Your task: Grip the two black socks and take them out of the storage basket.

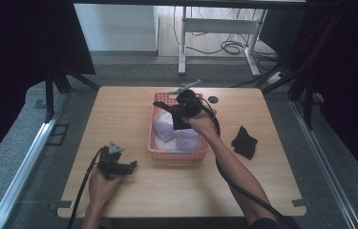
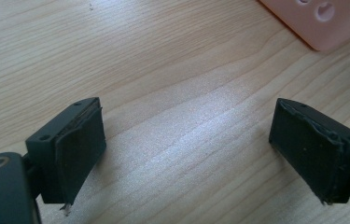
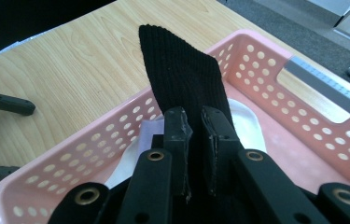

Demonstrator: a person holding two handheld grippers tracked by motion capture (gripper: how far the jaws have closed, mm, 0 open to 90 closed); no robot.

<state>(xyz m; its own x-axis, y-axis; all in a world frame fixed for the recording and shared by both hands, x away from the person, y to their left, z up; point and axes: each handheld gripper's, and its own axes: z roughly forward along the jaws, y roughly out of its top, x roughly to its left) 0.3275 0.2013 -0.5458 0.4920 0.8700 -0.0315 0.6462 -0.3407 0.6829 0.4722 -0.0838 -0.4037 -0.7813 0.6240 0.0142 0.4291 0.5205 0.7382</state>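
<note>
My right gripper (image 3: 195, 126) is clamped tight on a black sock (image 3: 182, 74), held above the pink basket (image 3: 266, 60). Left gripper (image 2: 189, 154) rests wide open and empty on the counter (image 2: 163, 70). Next, I judge, it goes over beside the other black sock (image 1: 244, 141).

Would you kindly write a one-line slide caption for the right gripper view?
Right gripper shut on a black sock, held above the pink basket.
</note>
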